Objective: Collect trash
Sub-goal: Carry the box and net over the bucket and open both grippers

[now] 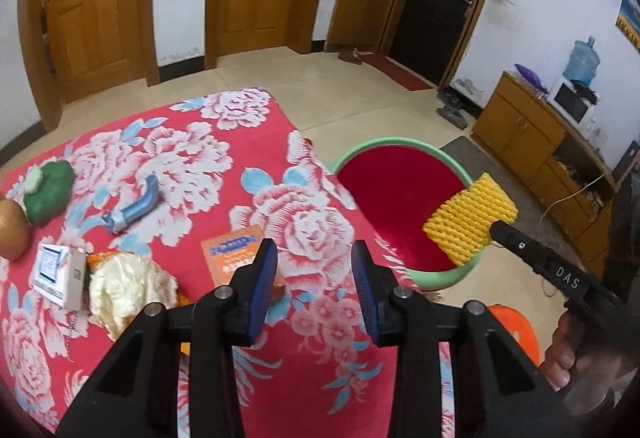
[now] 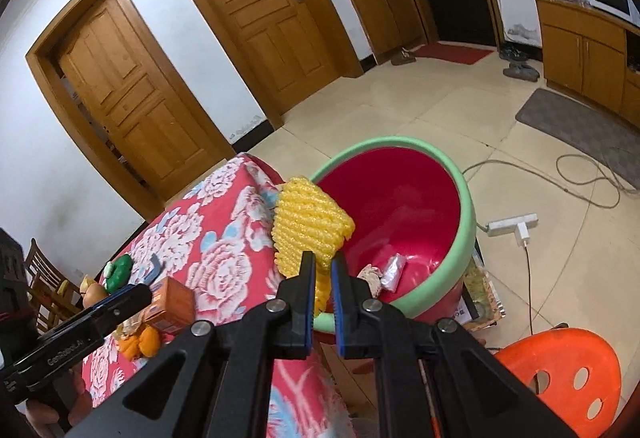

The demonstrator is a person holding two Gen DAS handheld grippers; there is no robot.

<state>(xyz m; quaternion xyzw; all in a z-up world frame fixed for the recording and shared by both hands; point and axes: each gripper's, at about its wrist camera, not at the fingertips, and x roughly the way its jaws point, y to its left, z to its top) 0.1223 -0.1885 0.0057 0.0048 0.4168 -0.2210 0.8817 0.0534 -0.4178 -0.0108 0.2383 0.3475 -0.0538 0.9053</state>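
Note:
My right gripper [image 2: 322,264] is shut on a yellow foam fruit net [image 2: 308,226] and holds it over the near rim of the red basin with a green rim [image 2: 468,214]; the net [image 1: 468,218] and basin [image 1: 348,154] also show in the left wrist view. Crumpled paper [image 2: 370,276] and a silver wrapper [image 2: 392,270] lie in the basin. My left gripper [image 1: 314,258] is open and empty above the floral red table [image 1: 180,158], over an orange box [image 1: 234,254]. Orange peel [image 1: 124,290], a white carton [image 1: 56,270] and a blue handle [image 1: 134,208] lie to its left.
A green cloth item [image 1: 46,190] and an onion [image 1: 12,230] sit at the table's left edge. An orange stool [image 2: 560,378] stands right of the basin. A power strip [image 2: 512,224] and cables lie on the tiled floor. Wooden cabinets [image 1: 520,134] line the right wall.

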